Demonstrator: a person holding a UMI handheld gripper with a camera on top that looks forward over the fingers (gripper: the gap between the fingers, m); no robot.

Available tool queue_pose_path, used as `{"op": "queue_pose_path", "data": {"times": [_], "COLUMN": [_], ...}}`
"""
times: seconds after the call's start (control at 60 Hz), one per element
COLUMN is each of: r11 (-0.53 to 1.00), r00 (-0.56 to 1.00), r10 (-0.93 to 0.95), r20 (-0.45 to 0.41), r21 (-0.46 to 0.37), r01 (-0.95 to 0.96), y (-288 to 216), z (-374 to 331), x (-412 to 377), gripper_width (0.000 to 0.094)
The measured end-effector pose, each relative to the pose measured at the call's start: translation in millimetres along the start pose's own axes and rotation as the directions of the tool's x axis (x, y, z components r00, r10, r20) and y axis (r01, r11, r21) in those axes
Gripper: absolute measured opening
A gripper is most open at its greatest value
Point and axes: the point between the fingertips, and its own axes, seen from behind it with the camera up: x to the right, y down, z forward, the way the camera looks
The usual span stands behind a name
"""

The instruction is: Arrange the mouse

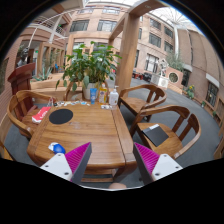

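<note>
My gripper [112, 163] is open and empty, its two magenta pads [78, 160] spread wide above the near edge of a wooden table [85, 130]. A round black mouse pad [61, 116] lies on the far left part of the table. A small blue and white object [57, 149], possibly the mouse, lies at the table's near left edge, just left of my left finger. Nothing stands between the fingers.
A red and white item [41, 114] lies left of the black pad. Bottles [104, 95] and potted plants [88, 65] stand at the table's far edge. Wooden chairs [145, 98] surround the table; the right one holds a dark laptop-like object [157, 134].
</note>
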Motion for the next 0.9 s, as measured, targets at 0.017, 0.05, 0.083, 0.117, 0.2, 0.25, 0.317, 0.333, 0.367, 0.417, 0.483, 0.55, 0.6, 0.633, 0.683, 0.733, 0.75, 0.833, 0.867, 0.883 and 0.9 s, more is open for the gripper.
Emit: {"op": "queue_pose_path", "data": {"times": [0.017, 0.05, 0.083, 0.117, 0.2, 0.25, 0.317, 0.333, 0.367, 0.417, 0.483, 0.55, 0.6, 0.633, 0.683, 0.733, 0.75, 0.833, 0.867, 0.883, 0.9], "r11": [1.000, 1.000, 1.000, 1.000, 0.999, 0.998, 0.997, 0.996, 0.995, 0.995, 0.995, 0.994, 0.995, 0.996, 0.996, 0.996, 0.995, 0.995, 0.994, 0.993, 0.993], "r00": [1.000, 1.000, 1.000, 1.000, 1.000, 1.000, 0.999, 0.999, 0.997, 0.994, 0.985, 0.972, 0.963, 0.959, 0.949, 0.940, 0.937, 0.926, 0.924, 0.924, 0.924], "r10": [0.000, 0.001, 0.001, 0.004, 0.004, 0.007, 0.011, 0.011, 0.015, 0.027, 0.047, 0.030, 0.005, -0.011, -0.034, -0.052, -0.058, -0.080, -0.092, -0.098, -0.104], "r20": [-0.012, -0.014, -0.016, -0.015, -0.007, -0.002, 0.034, 0.046, 0.070, 0.110, 0.168, 0.231, 0.269, 0.284, 0.314, 0.338, 0.345, 0.368, 0.371, 0.370, 0.369], "r21": [-0.001, -0.009, -0.022, -0.025, -0.047, -0.060, -0.078, -0.083, -0.095, -0.101, -0.096, -0.106, -0.095, -0.083, -0.067, -0.057, -0.054, -0.031, -0.022, -0.018, -0.016], "r01": [0.000, -0.001, -0.002, -0.005, -0.004, -0.007, -0.008, -0.008, -0.008, -0.016, -0.032, -0.005, 0.022, 0.036, 0.058, 0.075, 0.081, 0.098, 0.108, 0.113, 0.118], "y": [1.0, 4.5, 10.9, 25.8, 45.4, 62.8, 87.3, 93.7, 106.8, 120.6, 133.1, 146.4, 149.9, 149.8, 149.8, 148.9, 148.6, 141.7, 138.2, 137.0, 135.3], "z": [-2.6, -1.0, 1.8, 13.2, 24.7, 32.8, 44.1, 46.9, 52.0, 58.2, 65.5, 73.8, 82.5, 89.1, 99.4, 110.4, 114.8, 133.5, 141.4, 145.4, 149.3], "x": [-9.5, -9.0, -8.7, -4.8, -0.7, -6.1, -23.2, -28.9, -40.0, -61.1, -95.7, -133.9, -160.1, -176.2, -200.1, -220.8, -227.9, -252.6, -259.6, -261.8, -264.6], "gripper_width": [0.0851, 0.0849, 0.0849, 0.0851, 0.0850, 0.0850, 0.0846, 0.0848, 0.0847, 0.0848, 0.0849, 0.0850, 0.0853, 0.0856, 0.0855, 0.0853, 0.0854, 0.0855, 0.0853, 0.0853, 0.0853]}}
